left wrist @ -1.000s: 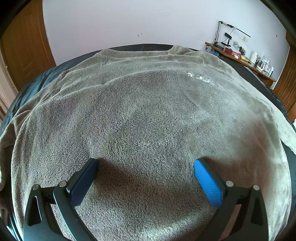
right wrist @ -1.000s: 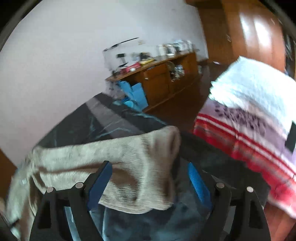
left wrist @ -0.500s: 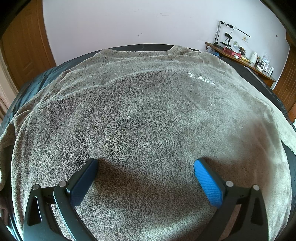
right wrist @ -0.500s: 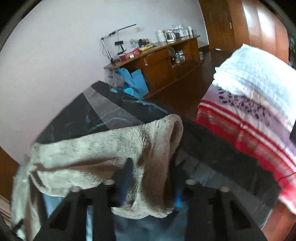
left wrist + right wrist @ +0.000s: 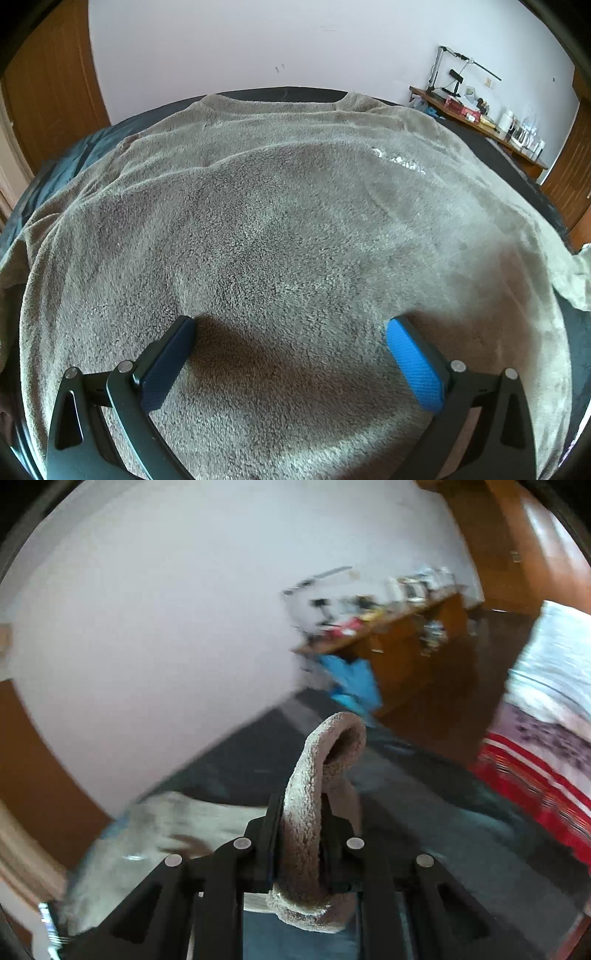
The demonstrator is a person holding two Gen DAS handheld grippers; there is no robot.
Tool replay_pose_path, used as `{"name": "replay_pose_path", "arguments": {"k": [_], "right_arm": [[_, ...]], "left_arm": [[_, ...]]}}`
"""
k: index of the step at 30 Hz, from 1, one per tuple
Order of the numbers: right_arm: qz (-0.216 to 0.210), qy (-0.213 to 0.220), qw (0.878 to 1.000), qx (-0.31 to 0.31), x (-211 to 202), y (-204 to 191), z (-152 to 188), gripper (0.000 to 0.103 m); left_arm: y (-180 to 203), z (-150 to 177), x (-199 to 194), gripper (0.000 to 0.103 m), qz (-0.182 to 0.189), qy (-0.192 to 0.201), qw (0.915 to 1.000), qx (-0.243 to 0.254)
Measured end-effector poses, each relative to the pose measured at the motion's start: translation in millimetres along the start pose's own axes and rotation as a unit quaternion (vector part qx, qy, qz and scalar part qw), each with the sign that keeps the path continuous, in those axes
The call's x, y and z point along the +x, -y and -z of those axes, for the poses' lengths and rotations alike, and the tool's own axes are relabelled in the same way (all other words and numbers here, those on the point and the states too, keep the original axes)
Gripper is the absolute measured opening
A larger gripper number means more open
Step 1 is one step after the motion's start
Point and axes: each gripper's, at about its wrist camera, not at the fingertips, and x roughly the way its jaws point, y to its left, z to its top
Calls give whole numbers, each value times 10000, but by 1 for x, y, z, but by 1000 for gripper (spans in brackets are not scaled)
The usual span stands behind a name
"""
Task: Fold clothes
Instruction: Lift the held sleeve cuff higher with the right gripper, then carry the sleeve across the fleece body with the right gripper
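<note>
Left wrist view: one grey fleece garment (image 5: 280, 229) is seen spread flat over one dark bed (image 5: 85, 147), filling most of the field ahead of the tool. The left gripper (image 5: 290, 332) is held over the garment's near part with its jaws wide apart; two blue pads are counted, one to either side, and nothing is gripped between them. Fleece lies below and beyond both fingertips; contact with it cannot be judged. One pale printed mark (image 5: 399, 160) is noted on the cloth, ahead and right of the tool. Beyond it, at far right, one wooden sideboard (image 5: 476, 122) is seen against the wall, cluttered with small items too small to count. One raised flap of the garment is visible at the right edge.

Right wrist view (blurred): the right gripper (image 5: 301, 812) has its jaws closing, nearly together, and one sleeve cuff (image 5: 317, 786) of the garment is pinched between them. The cuff stands up above the fingertips and curls over; its lower end hangs below the jaws. More fleece lies to the tool's lower left. One red-striped cloth (image 5: 532, 775) is recorded at right.
</note>
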Motion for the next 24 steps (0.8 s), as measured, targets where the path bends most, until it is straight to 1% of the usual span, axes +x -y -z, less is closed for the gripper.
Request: {"name": "replay_pose_path", "arguments": {"k": [3, 7, 11, 15, 17, 19, 21, 24], "right_arm": [[-515, -55, 9984, -218, 10, -45, -4, 18], [-1182, -221, 9916, -473, 27, -105, 0, 18], [-1805, -520, 9792, -762, 48, -172, 16, 18], [-2248, -959, 9613, -1271, 67, -237, 49, 18], [-2349, -1189, 9504, -1657, 76, -267, 72, 18], [-2332, -1405, 9395, -2080, 86, -291, 98, 18], [-2297, -1627, 9301, -2359, 95, -302, 121, 19], [-2169, -2035, 9168, -2666, 109, -305, 152, 20]], "left_arm": [[-7, -3, -5, 103, 204, 12, 9997, -150], [-18, -6, -13, 103, 405, 90, 9982, -425], [-32, -9, -21, 103, 558, 183, 9955, -738], [-47, -11, -25, 103, 696, 231, 9919, -1041], [-54, -11, -26, 103, 849, 209, 9891, -1186], [-59, -11, -26, 103, 1035, 172, 9853, -1347], [-62, -11, -26, 103, 1183, 159, 9825, -1432], [-64, -11, -28, 103, 1380, 165, 9787, -1509]]}}
